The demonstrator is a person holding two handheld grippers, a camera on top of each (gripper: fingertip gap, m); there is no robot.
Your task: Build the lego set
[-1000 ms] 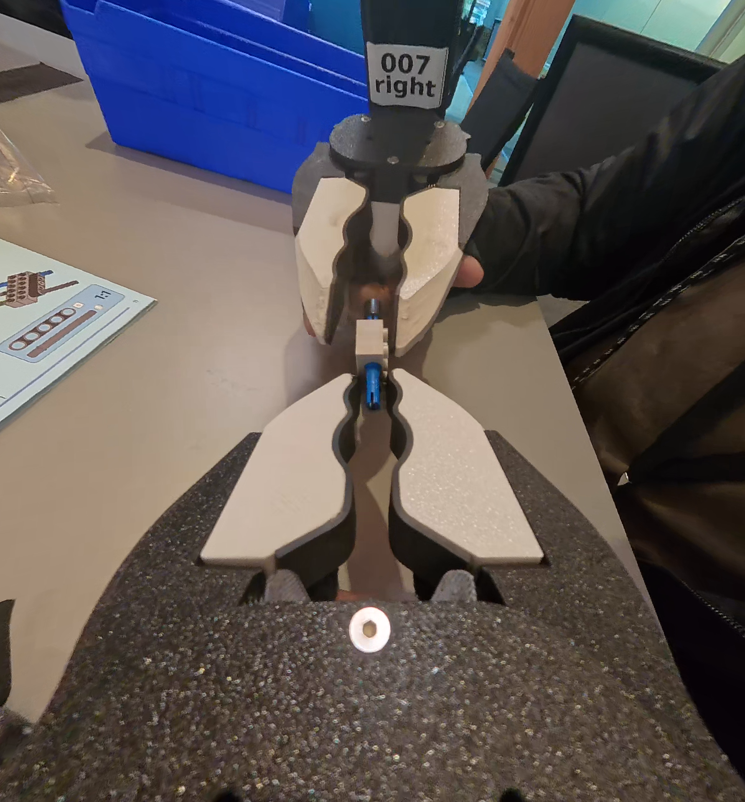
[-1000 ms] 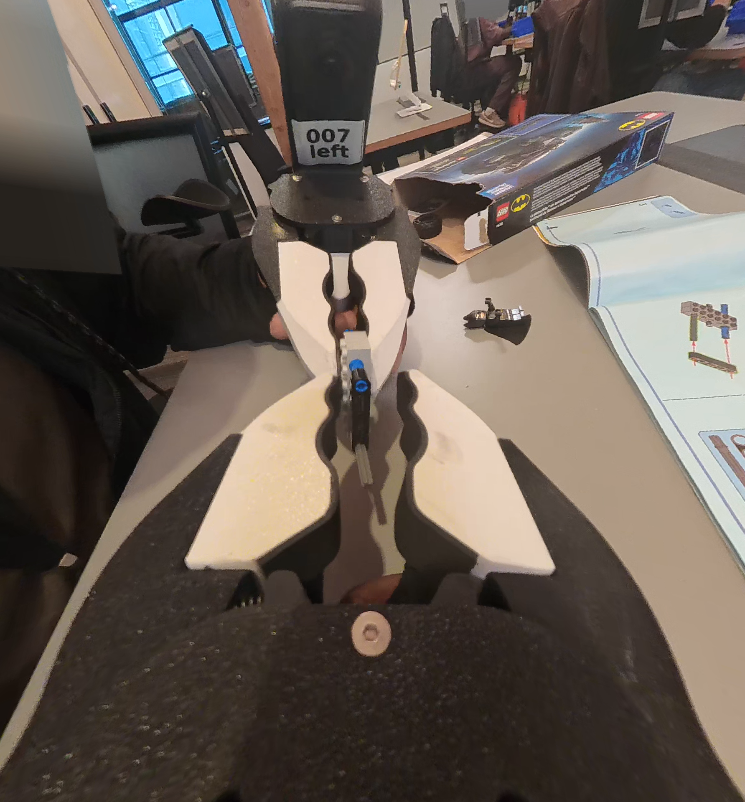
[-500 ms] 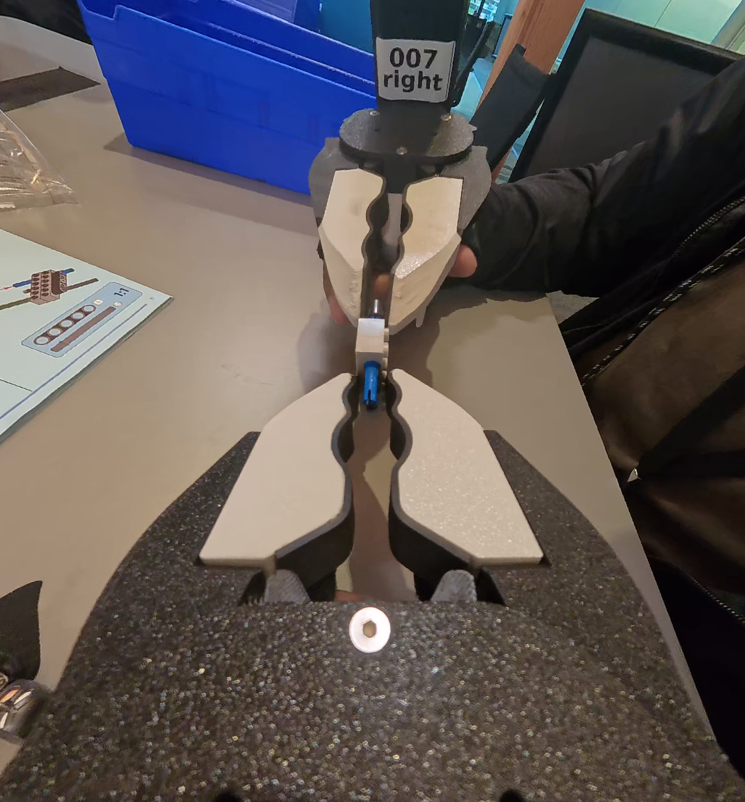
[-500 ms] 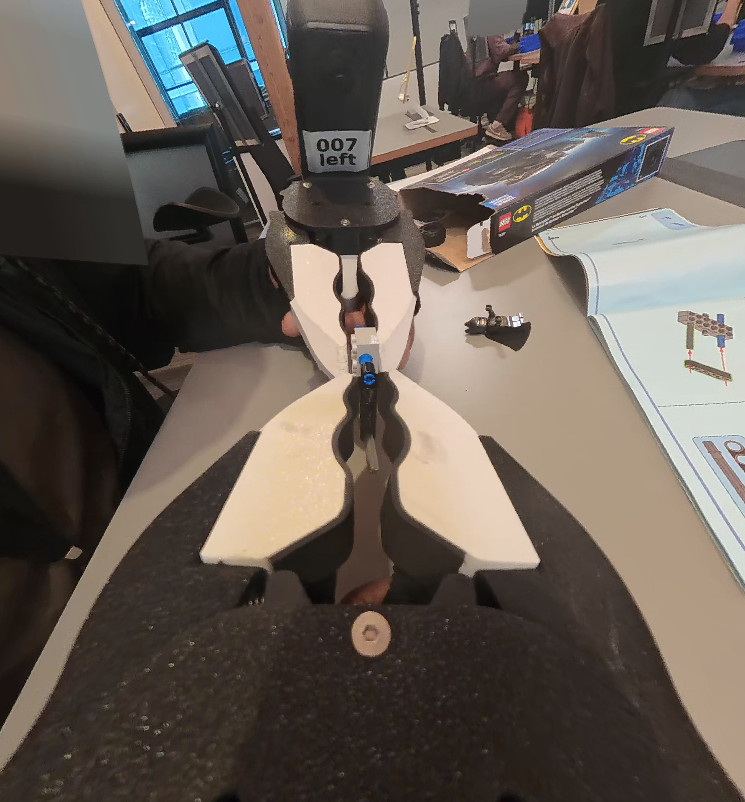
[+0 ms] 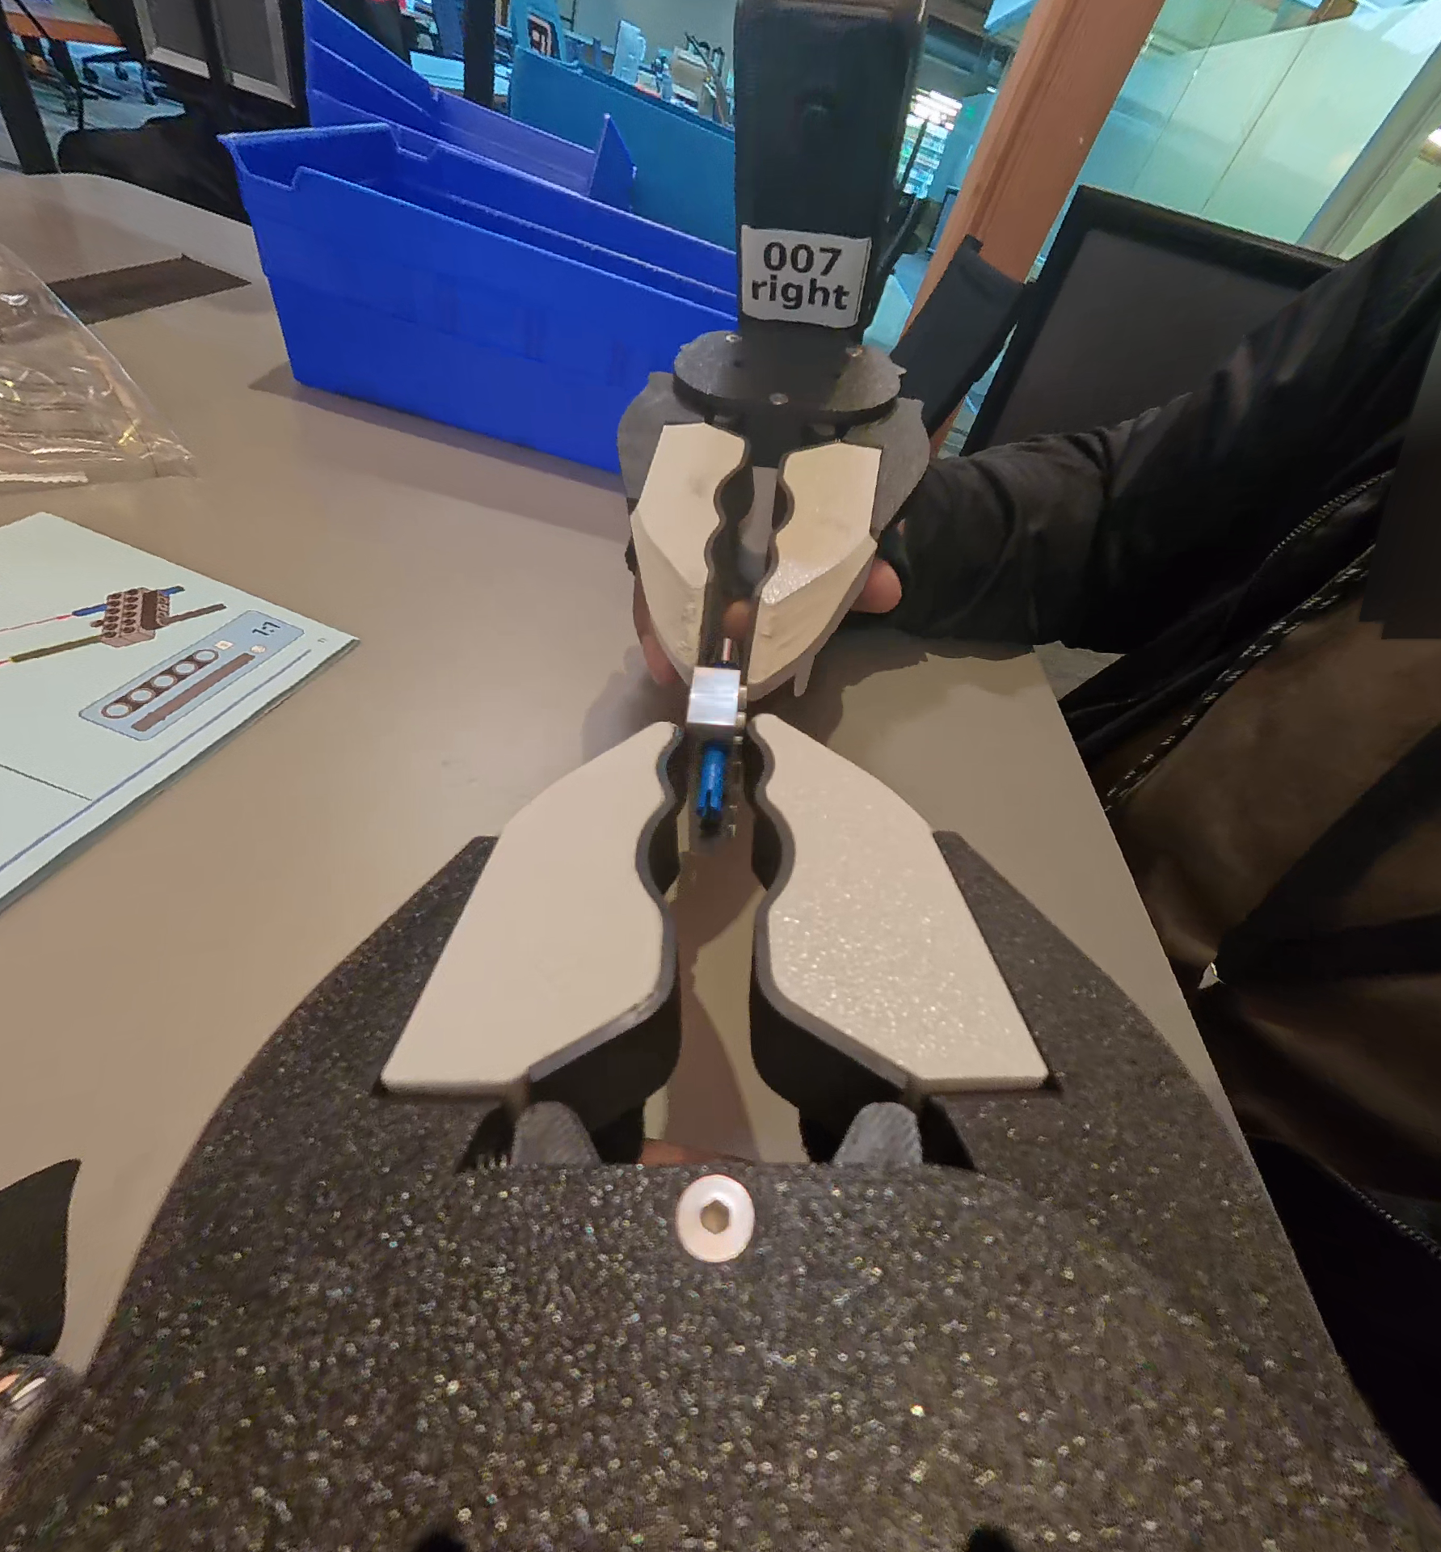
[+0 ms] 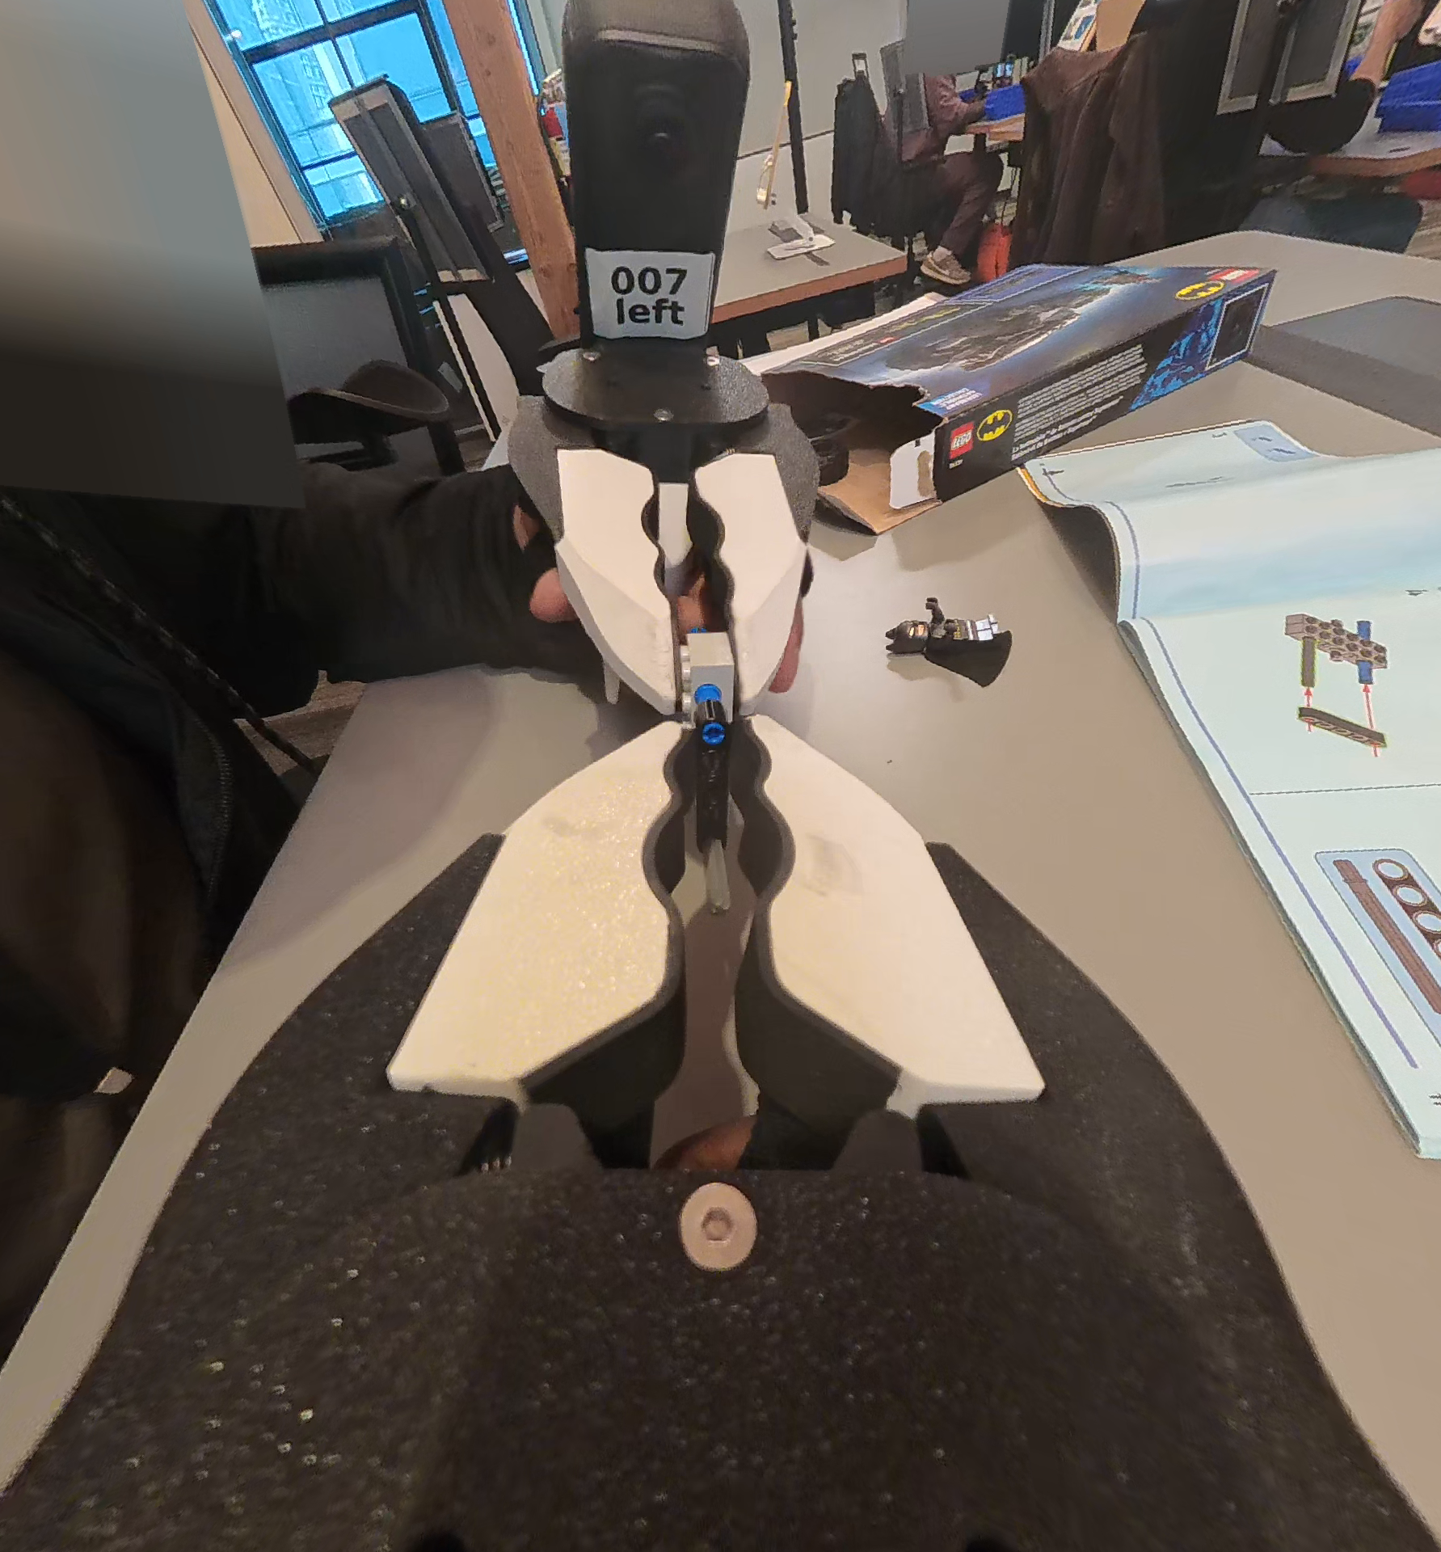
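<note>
Over the tabletop (image 5: 448, 537), the left gripper (image 5: 714, 729) has its jaws narrow, pinching a grey brick (image 5: 715, 697) with a blue pin (image 5: 710, 777), while against that brick the right gripper (image 6: 712, 726), its jaws wider a second ago, now clamps a black strip (image 6: 710, 798).

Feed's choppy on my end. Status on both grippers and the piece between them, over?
Left gripper clamped on grey brick with blue pin. Right gripper shut on black beam, tip-to-tip at the brick. Minifigure and booklet lie off to the side.
</note>
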